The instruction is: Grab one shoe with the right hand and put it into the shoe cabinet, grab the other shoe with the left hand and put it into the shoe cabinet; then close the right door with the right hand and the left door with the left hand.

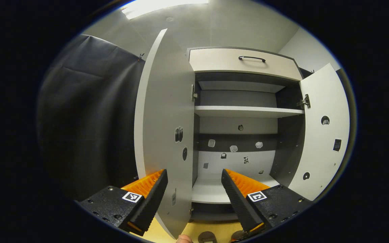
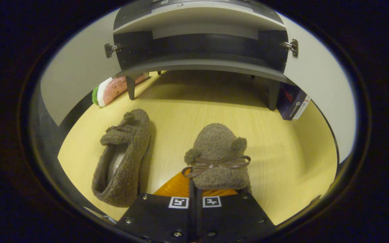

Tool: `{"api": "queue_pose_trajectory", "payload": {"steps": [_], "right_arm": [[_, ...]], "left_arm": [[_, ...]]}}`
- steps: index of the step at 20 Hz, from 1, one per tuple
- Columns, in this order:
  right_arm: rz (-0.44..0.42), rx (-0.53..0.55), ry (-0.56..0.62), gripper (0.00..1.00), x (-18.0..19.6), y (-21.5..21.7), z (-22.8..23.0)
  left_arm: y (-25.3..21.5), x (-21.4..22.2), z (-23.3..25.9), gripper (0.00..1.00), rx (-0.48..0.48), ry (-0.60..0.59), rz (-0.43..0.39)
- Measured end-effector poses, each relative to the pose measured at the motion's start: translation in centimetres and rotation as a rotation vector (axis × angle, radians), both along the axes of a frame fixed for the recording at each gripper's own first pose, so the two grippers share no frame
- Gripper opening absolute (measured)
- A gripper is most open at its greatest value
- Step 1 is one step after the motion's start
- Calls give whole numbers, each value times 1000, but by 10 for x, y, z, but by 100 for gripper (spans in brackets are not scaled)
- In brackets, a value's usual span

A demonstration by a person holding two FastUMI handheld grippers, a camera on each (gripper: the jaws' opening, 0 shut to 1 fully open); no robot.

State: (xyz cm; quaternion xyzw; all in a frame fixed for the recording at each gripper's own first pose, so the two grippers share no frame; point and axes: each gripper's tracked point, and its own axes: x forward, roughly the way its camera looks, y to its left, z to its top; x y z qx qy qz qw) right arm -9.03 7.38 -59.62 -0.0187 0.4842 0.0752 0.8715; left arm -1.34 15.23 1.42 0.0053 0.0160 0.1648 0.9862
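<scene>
Two brown fuzzy slippers lie on the yellow wooden floor in the right gripper view. The right slipper point(image 2: 216, 152), with a ribbon bow and two pompoms, points toward the cabinet. My right gripper point(image 2: 193, 184) is shut on its rear upper edge, and the slipper covers the fingertips. The left slipper point(image 2: 123, 158) lies apart on its side, opening facing right. In the left gripper view the shoe cabinet point(image 1: 245, 111) stands with both doors open and bare shelves. My left gripper point(image 1: 194, 173) hangs open in front of it, with the left door point(image 1: 164, 135) edge between its fingers.
The right door point(image 1: 322, 135) swings wide open. A drawer with a dark handle point(image 1: 252, 58) tops the cabinet. Beside the cabinet's legs lie a watermelon-patterned item point(image 2: 111, 91) on the left and a dark box point(image 2: 292, 101) on the right. Black cloth point(image 1: 86, 118) hangs to the left.
</scene>
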Motion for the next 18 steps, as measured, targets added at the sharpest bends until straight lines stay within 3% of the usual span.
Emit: {"api": "queue_pose_trajectory", "payload": {"steps": [6,14,18], "right_arm": [[-52,45,-171,1,49,-9,95],[-34,66,-435,1,171,-2,266],[-15,62,-511,1,236,5,317]], "left_arm": [[1,4,-2,98,-10,-6,-20],[2,5,-1,96,-35,-19,-37],[2,5,-2,96,-35,-18,-38]]}}
